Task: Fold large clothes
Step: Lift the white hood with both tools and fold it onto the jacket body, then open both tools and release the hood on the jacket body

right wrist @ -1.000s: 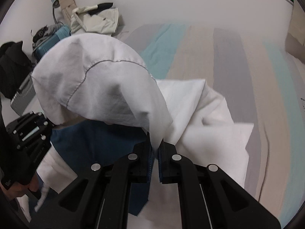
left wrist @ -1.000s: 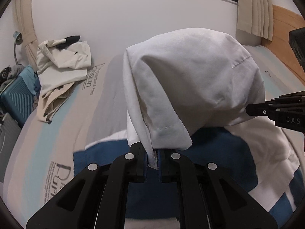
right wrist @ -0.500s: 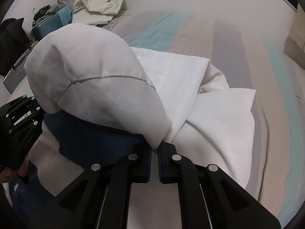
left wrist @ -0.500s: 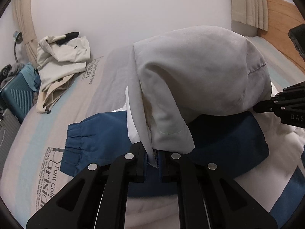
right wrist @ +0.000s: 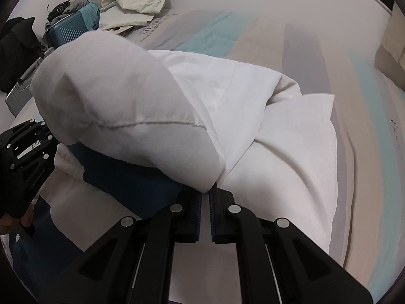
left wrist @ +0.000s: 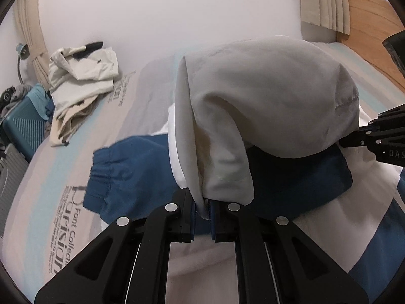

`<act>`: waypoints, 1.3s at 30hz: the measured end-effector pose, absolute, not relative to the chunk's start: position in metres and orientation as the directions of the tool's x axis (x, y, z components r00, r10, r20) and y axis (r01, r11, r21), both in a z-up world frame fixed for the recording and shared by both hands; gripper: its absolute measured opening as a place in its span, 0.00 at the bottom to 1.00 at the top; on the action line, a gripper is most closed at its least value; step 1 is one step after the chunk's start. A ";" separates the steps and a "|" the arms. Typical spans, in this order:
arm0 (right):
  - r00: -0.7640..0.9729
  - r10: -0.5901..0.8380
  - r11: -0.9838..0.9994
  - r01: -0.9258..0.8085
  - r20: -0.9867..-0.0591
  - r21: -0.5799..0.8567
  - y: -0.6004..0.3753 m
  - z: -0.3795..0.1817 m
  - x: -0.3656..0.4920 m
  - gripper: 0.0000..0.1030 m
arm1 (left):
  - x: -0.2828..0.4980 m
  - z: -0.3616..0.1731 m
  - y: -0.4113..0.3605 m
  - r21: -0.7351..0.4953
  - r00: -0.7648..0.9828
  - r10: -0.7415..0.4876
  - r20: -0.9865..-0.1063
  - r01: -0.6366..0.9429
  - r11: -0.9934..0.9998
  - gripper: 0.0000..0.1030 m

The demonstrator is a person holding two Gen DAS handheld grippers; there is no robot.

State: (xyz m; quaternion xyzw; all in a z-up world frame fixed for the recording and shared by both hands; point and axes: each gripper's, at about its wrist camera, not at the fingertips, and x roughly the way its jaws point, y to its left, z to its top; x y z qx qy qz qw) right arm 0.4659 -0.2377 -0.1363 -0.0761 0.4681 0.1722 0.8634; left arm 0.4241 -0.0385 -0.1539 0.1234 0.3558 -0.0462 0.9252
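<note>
A white and blue jacket lies on the bed. Its white hood [left wrist: 265, 96] hangs stretched between my two grippers; it also shows in the right wrist view [right wrist: 121, 106]. My left gripper [left wrist: 203, 211] is shut on the hood's left edge, low over a blue sleeve with an elastic cuff [left wrist: 111, 172]. My right gripper [right wrist: 205, 197] is shut on the hood's other edge, above the white body of the jacket [right wrist: 278, 136]. The right gripper shows at the right of the left wrist view [left wrist: 379, 139], the left gripper at the left of the right wrist view [right wrist: 25, 147].
The bed has a striped cover with printed lettering [left wrist: 63, 228]. A crumpled cream garment [left wrist: 81, 76] lies at its far left. A teal suitcase [left wrist: 22, 124] stands beside the bed. A wooden headboard [left wrist: 372, 25] is at the right.
Both grippers have come down toward the bed with the hood held between them. The blue sleeve and its cuff have come into view under the hood.
</note>
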 end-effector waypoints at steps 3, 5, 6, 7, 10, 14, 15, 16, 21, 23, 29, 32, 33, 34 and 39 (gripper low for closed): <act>0.503 0.226 0.930 -0.367 -0.834 0.031 -0.238 -0.138 0.464 0.04 | 0.422 -0.157 -0.036 0.172 0.723 -0.011 -0.691 0.178 0.969 0.08; 0.500 0.226 0.931 -0.365 -0.836 0.033 -0.238 -0.140 0.463 0.04 | 0.420 -0.161 -0.037 0.169 0.715 -0.009 -0.699 0.177 0.969 0.08; 0.499 0.226 0.931 -0.365 -0.837 0.033 -0.238 -0.141 0.462 0.04 | 0.419 -0.162 -0.037 0.168 0.712 -0.008 -0.702 0.177 0.970 0.08; 0.498 0.226 0.931 -0.364 -0.837 0.034 -0.239 -0.142 0.462 0.04 | 0.419 -0.162 -0.037 0.166 0.709 -0.008 -0.705 0.176 0.970 0.08; 0.493 0.226 0.931 -0.363 -0.840 0.037 -0.240 -0.145 0.458 0.04 | 0.417 -0.165 -0.038 0.163 0.702 -0.007 -0.712 0.176 0.971 0.08; 0.485 0.226 0.931 -0.363 -0.845 0.040 -0.241 -0.149 0.452 0.04 | 0.414 -0.167 -0.040 0.163 0.698 -0.009 -0.716 0.179 0.970 0.08; 0.483 0.226 0.930 -0.364 -0.846 0.040 -0.241 -0.149 0.451 0.04 | 0.413 -0.167 -0.040 0.163 0.696 -0.009 -0.718 0.181 0.970 0.08; 0.483 0.225 0.930 -0.365 -0.846 0.039 -0.241 -0.149 0.448 0.04 | 0.411 -0.167 -0.041 0.167 0.696 -0.008 -0.718 0.183 0.969 0.08; 0.481 0.231 0.930 -0.365 -0.845 0.046 -0.241 -0.145 0.442 0.04 | 0.402 -0.162 -0.041 0.160 0.686 -0.009 -0.728 0.181 0.970 0.08; 0.483 0.233 0.930 -0.364 -0.844 0.048 -0.242 -0.143 0.439 0.04 | 0.398 -0.160 -0.040 0.158 0.680 -0.008 -0.733 0.182 0.970 0.08; 0.494 0.239 0.935 -0.349 -0.836 0.061 -0.244 -0.133 0.426 0.04 | 0.381 -0.154 -0.034 0.158 0.663 -0.001 -0.749 0.181 0.971 0.09; 0.509 0.237 0.938 -0.340 -0.828 0.060 -0.243 -0.126 0.417 0.07 | 0.370 -0.148 -0.029 0.155 0.665 -0.006 -0.747 0.183 0.971 0.11; 0.512 0.240 0.938 -0.341 -0.825 0.061 -0.243 -0.124 0.414 0.07 | 0.368 -0.146 -0.028 0.157 0.669 -0.006 -0.743 0.182 0.971 0.11; 0.515 0.240 0.938 -0.342 -0.823 0.059 -0.242 -0.122 0.411 0.07 | 0.364 -0.143 -0.027 0.165 0.673 -0.002 -0.739 0.184 0.969 0.11; 0.526 0.232 0.941 -0.334 -0.818 0.052 -0.240 -0.117 0.399 0.24 | 0.350 -0.133 -0.023 0.147 0.676 -0.021 -0.736 0.191 0.970 0.25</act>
